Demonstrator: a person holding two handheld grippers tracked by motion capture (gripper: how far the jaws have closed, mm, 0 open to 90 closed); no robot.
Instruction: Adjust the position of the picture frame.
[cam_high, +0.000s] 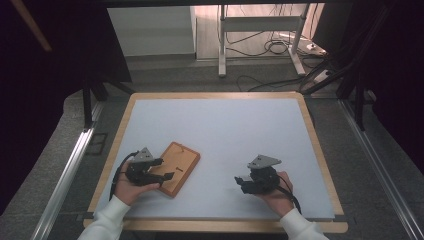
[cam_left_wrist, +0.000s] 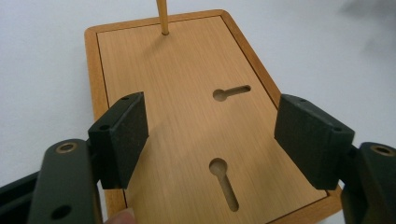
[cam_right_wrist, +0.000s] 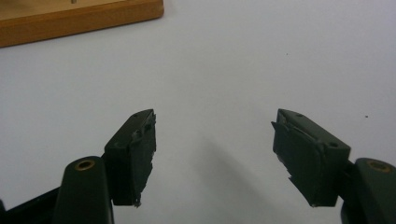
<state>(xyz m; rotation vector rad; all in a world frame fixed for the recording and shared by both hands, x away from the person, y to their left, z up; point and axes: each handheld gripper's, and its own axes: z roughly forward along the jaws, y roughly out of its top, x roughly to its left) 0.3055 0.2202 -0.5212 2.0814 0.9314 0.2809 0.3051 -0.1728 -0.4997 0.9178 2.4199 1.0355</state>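
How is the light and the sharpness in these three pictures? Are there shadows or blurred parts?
High view: the white table top is evenly lit, while the room around it is dark. Left gripper view: the wooden board is sharp and the far table turns soft; the left tongs throw a faint shadow. Right gripper view: the right tongs are sharp, with a soft shadow between them.

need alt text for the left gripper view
Two open black jaws of the left gripper hover over a wooden board lying on a white table. The board has two keyhole slots and a thin wooden peg standing near its far edge.
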